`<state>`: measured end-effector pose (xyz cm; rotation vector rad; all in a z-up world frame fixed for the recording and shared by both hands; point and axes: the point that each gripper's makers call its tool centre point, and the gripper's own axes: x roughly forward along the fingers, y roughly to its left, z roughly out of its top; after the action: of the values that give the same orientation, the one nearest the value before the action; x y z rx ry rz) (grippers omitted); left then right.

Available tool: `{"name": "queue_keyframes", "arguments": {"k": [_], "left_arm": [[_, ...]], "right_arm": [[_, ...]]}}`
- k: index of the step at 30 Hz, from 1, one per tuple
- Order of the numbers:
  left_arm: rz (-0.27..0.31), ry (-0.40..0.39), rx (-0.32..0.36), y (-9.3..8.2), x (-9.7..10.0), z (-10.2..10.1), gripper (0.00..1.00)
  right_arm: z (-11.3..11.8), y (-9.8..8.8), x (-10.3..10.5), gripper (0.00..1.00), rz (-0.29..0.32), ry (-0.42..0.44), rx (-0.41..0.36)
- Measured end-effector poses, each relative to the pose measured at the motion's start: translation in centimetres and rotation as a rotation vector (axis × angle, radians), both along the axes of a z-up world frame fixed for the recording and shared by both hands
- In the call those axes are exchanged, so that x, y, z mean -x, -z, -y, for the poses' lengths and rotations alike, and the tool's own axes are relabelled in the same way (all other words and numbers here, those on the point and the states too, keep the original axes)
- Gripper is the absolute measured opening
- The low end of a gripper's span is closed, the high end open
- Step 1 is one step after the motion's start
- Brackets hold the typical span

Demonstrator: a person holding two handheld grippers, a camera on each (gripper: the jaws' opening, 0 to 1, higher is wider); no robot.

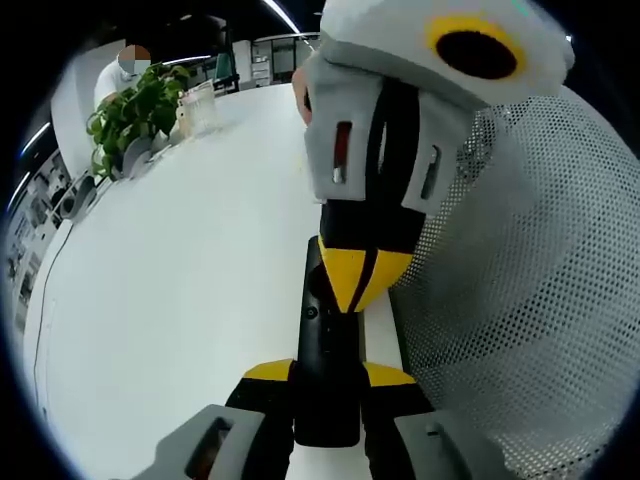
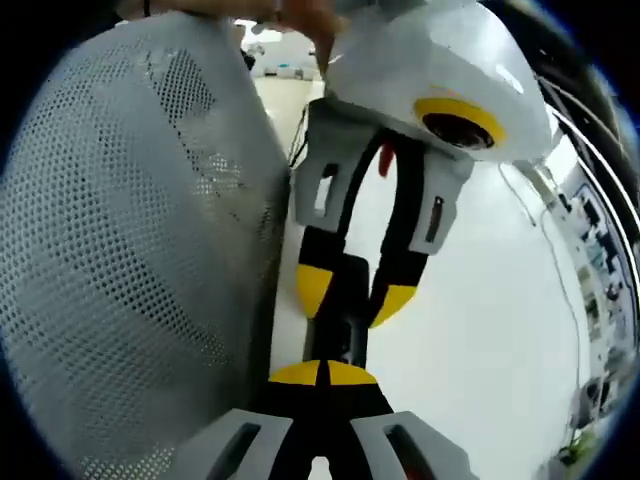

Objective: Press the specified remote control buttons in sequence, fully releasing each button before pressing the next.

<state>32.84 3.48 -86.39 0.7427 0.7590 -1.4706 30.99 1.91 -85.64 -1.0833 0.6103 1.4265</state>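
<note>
My left gripper clamps the near end of the remote, a slim black bar lying on the white table, jaws closed on its sides. My right gripper has its yellow tips together, pressing down on the remote's top; in the right gripper view these tips meet on it. Judged stiff, light, smooth plastic, best held by the edges. Buttons hidden under jaws. A mesh basket stands just beside it.
</note>
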Motion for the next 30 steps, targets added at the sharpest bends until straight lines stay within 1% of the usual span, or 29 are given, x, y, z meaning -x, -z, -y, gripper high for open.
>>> {"name": "queue_keyframes", "arguments": {"k": [1, 2, 6, 10, 14, 18, 20, 21, 24, 25, 26, 27, 28, 29, 30], "left_arm": [[0.0, 0.0, 0.0, 0.0, 0.0, 0.0, 0.25], [-0.001, 0.001, 0.0, 0.0, 0.0, 0.0, 0.25], [-0.003, 0.006, -0.005, 0.0, 0.0, 0.0, 0.25], [0.0, 0.007, -0.009, 0.0, 0.0, 0.0, 0.25], [-0.001, 0.007, -0.008, 0.0, 0.0, 0.0, 0.25], [-0.002, 0.005, -0.005, 0.0, 0.0, 0.0, 0.25], [-0.002, 0.005, -0.004, 0.0, 0.0, 0.0, 0.25], [-0.002, 0.004, -0.003, 0.0, 0.0, 0.0, 0.25], [-0.005, 0.001, -0.005, 0.0, 0.0, 0.0, 0.25], [-0.007, -0.001, -0.005, 0.0, 0.0, 0.0, 0.25], [-0.009, -0.002, -0.004, 0.0, 0.0, 0.0, 0.25], [-0.009, -0.002, -0.003, 0.0, 0.0, 0.0, 0.25], [-0.01, -0.003, -0.001, -0.1, 0.0, 0.0, 0.25], [-0.012, -0.003, 0.0, -0.1, 0.0, -0.1, 0.25], [-0.012, -0.004, 0.001, -0.1, 0.0, -0.1, 0.25]], "right_arm": [[0.0, 0.1, 0.0, 0.0, 0.034, -0.048, 0.014], [0.0, 0.1, 0.1, 0.0, 0.045, -0.056, 0.022], [-0.1, 0.1, 0.1, 0.0, 0.047, -0.063, 0.029], [-0.3, 0.3, 0.3, 0.0, 0.073, -0.098, 0.038], [-0.3, 0.3, 0.2, 0.0, 0.061, -0.084, 0.027], [-0.4, 0.2, 0.2, 0.0, 0.068, -0.087, 0.033], [-0.4, 0.2, 0.1, 0.0, 0.049, -0.056, 0.025], [-0.4, 0.2, 0.1, 0.0, 0.02, -0.017, 0.015], [-0.4, 0.0, 0.0, 0.0, -0.045, 0.055, -0.014], [-0.4, -0.1, -0.2, 0.0, -0.047, 0.074, -0.025], [-0.5, -0.4, -0.8, 0.0, -0.026, 0.088, -0.032], [-0.5, -0.6, -1.1, 0.0, -0.03, 0.114, -0.039], [-0.8, -0.8, -1.3, 0.0, -0.053, 0.155, -0.073], [-0.7, -0.8, -1.5, 0.0, -0.066, 0.188, -0.077], [-0.3, -0.7, -1.9, 0.0, -0.065, 0.206, -0.063]]}}
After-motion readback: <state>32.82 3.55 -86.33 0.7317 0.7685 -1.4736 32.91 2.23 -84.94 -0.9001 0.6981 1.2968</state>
